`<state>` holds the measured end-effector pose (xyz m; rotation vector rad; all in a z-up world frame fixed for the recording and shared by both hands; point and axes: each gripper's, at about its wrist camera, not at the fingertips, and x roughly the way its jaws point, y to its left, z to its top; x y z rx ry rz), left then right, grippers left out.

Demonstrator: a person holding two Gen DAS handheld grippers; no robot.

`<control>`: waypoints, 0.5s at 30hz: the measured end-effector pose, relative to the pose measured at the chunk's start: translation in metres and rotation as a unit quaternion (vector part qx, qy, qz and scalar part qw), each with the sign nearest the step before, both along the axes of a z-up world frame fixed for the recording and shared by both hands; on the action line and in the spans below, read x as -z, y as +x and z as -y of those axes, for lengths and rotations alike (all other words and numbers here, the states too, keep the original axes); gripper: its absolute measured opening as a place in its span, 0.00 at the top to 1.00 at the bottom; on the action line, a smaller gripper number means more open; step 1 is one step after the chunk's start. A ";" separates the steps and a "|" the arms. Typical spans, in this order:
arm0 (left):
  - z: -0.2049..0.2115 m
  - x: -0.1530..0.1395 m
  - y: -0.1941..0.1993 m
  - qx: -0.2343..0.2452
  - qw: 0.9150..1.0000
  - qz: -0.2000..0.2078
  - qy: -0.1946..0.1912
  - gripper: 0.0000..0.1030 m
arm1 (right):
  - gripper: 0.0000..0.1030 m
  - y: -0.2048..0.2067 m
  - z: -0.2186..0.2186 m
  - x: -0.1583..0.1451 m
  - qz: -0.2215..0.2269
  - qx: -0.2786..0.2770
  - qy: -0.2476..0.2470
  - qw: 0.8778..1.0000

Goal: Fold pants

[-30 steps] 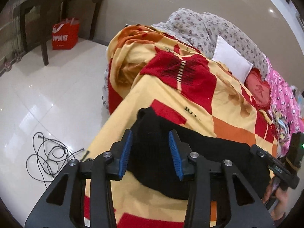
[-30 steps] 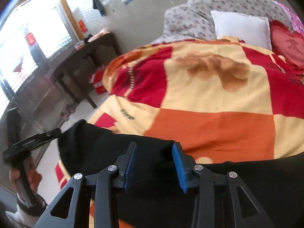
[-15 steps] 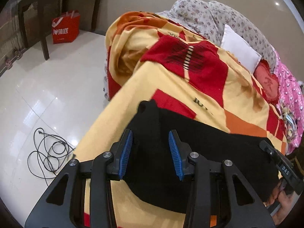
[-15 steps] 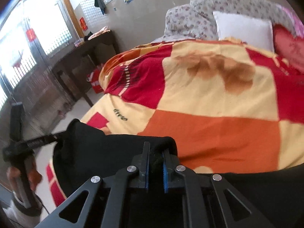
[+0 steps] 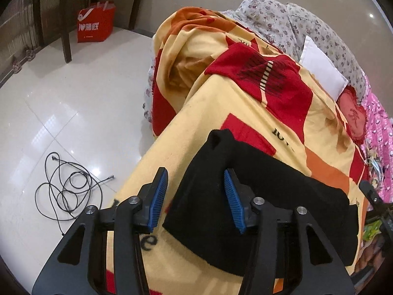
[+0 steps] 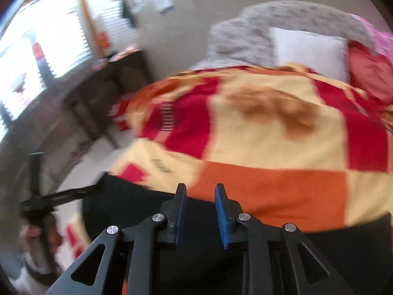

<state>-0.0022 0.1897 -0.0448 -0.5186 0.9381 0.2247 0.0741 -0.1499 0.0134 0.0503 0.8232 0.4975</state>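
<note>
Pants [image 5: 258,196] on blanket [image 5: 221,113], lower centre of frame. Pillow [image 5: 321,68] upper right, behind. Cable [image 5: 66,186] on floor [image 5: 73,103], lower left. Bag [image 5: 94,25] under table [image 5: 68,7], upper left.

Lying about: one folded black cloth pants [image 5: 258,196], one red paper shopping bag [image 5: 95,25], one white rectangular pillow [image 5: 321,70], seemingly one tangled black cable [image 5: 67,191].
</note>
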 end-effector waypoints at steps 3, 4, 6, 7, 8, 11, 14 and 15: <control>0.004 0.000 -0.007 0.000 1.000 -0.001 0.005 0.54 | 0.78 0.011 -0.052 0.010 -0.010 -0.069 -0.010 0.998; 0.006 -0.001 -0.010 -0.001 1.000 -0.001 0.010 0.54 | 0.78 0.017 -0.074 0.016 -0.012 -0.093 -0.014 0.995; 0.008 0.001 -0.014 -0.002 1.000 -0.004 0.019 0.54 | 0.78 0.025 -0.108 0.027 -0.020 -0.127 -0.021 0.991; 0.009 0.001 -0.016 -0.002 1.000 -0.005 0.023 0.54 | 0.78 0.030 -0.128 0.033 -0.026 -0.146 -0.028 0.989; 0.011 0.003 -0.019 -0.002 1.000 -0.007 0.025 0.54 | 0.78 0.034 -0.141 0.039 -0.030 -0.159 -0.037 0.986; 0.011 0.006 -0.023 -0.002 1.000 -0.004 0.026 0.54 | 0.78 0.047 -0.179 0.059 -0.050 -0.188 -0.068 0.978; 0.010 0.007 -0.025 -0.004 1.000 -0.003 0.020 0.54 | 0.77 0.057 -0.205 0.075 -0.060 -0.202 -0.098 0.973; 0.009 0.008 -0.025 -0.003 1.000 -0.003 0.020 0.54 | 0.76 0.060 -0.211 0.079 -0.062 -0.205 -0.104 0.971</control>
